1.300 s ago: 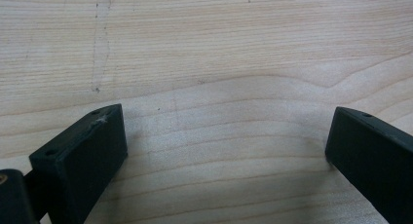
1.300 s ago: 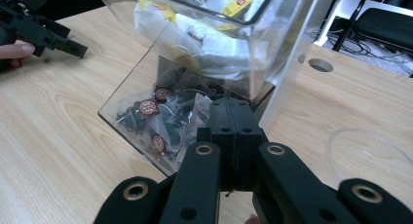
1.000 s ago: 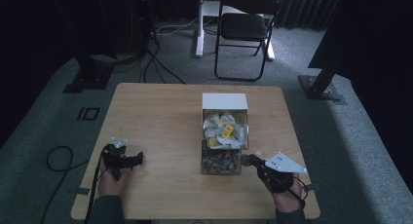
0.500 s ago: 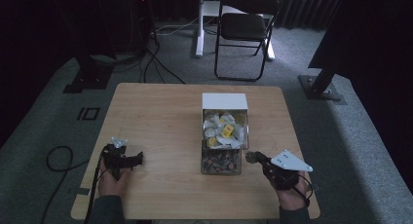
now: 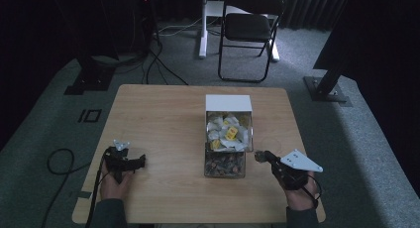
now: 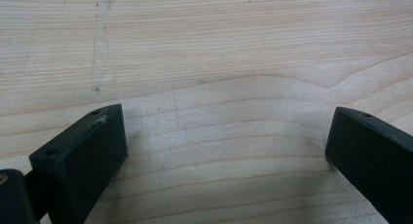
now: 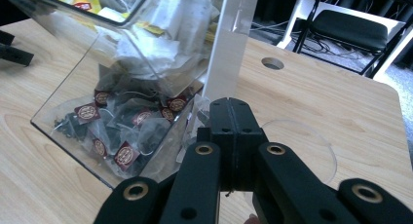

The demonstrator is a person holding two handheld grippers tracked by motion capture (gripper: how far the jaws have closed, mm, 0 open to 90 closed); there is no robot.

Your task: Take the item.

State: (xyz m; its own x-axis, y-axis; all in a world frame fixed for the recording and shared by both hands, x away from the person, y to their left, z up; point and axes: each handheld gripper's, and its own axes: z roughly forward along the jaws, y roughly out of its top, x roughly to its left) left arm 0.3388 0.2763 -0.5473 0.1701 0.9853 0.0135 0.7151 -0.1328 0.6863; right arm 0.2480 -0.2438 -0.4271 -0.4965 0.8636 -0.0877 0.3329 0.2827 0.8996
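Pale wood desk [image 5: 163, 119], high view: clear box [image 5: 227, 139] of tea bags right of centre; right gripper [image 5: 261, 156] has edged in toward the box's near right corner; left gripper [image 5: 140, 161] unmoved near the front left edge.
Left gripper view: fingers [image 6: 80, 160] spread apart over bare wood.
Right gripper view: fingers [image 7: 233, 136] pressed together, empty, just beside the box wall.

I see a light wooden table [image 5: 163, 119]. On it stands a clear box [image 5: 227, 139] of tea bags [image 7: 127, 118].
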